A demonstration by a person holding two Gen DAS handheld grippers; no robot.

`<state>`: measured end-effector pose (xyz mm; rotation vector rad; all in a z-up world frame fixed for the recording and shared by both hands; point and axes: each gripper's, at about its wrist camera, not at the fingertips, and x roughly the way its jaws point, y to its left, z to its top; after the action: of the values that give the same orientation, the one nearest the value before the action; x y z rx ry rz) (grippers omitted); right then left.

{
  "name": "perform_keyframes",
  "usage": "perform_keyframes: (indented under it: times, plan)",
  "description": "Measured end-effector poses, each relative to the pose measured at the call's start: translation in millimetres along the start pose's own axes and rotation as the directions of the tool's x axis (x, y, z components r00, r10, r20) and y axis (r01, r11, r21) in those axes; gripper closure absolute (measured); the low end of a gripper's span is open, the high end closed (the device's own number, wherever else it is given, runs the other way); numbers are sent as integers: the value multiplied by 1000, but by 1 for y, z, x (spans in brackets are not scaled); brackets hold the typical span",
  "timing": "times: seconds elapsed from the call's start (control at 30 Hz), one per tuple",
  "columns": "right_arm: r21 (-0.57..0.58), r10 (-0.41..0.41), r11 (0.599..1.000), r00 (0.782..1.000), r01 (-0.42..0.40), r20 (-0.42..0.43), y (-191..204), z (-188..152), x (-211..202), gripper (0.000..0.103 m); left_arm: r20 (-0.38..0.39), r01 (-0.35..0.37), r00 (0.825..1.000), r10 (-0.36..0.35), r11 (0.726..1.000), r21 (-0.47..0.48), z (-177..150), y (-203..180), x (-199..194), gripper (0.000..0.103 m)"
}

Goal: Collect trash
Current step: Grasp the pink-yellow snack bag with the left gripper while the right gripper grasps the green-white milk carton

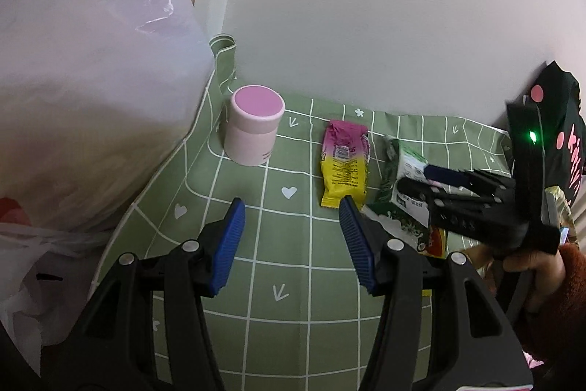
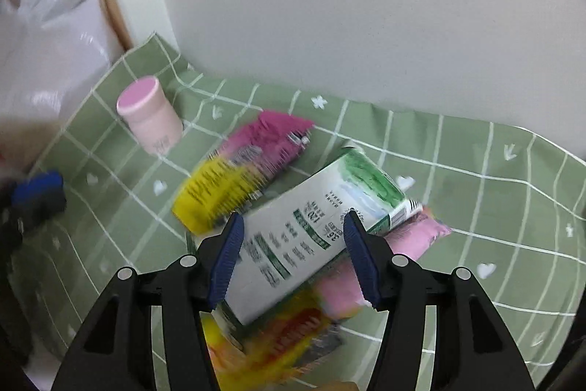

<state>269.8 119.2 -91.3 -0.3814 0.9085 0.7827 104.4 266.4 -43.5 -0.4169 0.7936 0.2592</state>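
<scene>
Table w/ green grid cloth, white hearts & arrows on it. Pink jar upright near back left, by the wall. Pink-yellow wrapper flat, right of jar. Green-white carton tilted over a pink packet & an orange-yellow wrapper. White plastic bag at left edge.

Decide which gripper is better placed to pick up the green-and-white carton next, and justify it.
Right. The right gripper is open with the green-and-white carton between its fingers; the left gripper is open over bare tablecloth, beside the carton.
</scene>
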Motion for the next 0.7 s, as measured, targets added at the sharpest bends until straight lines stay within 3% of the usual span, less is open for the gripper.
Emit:
perform_keyframes:
  times: [0.13,0.27,0.33,0.43,0.57,0.7]
  plan:
    - [-30,-14,999,1000,14,-8,-20,-15,-8,50,-10,11,1000,-11,1000,-1,-1,-3,4,52]
    - [73,-45,996,999,45,8,-58,-24,-22,50,-13,25,1000,-25,1000,-2,-1,-5,8,52]
    - [147,6,989,999,-11,33,-73,-24,-30,50,-13,33,999,-33,999,-1,-1,-7,10,52]
    - [306,133,942,990,-141,46,-91,-16,-33,49,-14,40,999,-40,999,8,0,-10,11,52]
    - [408,147,903,989,-131,-8,-87,-8,-17,49,-6,45,999,-45,999,17,1,-11,11,52]
    - [336,80,940,995,-53,-66,-50,8,11,46,7,39,999,-40,999,23,2,-9,8,52]
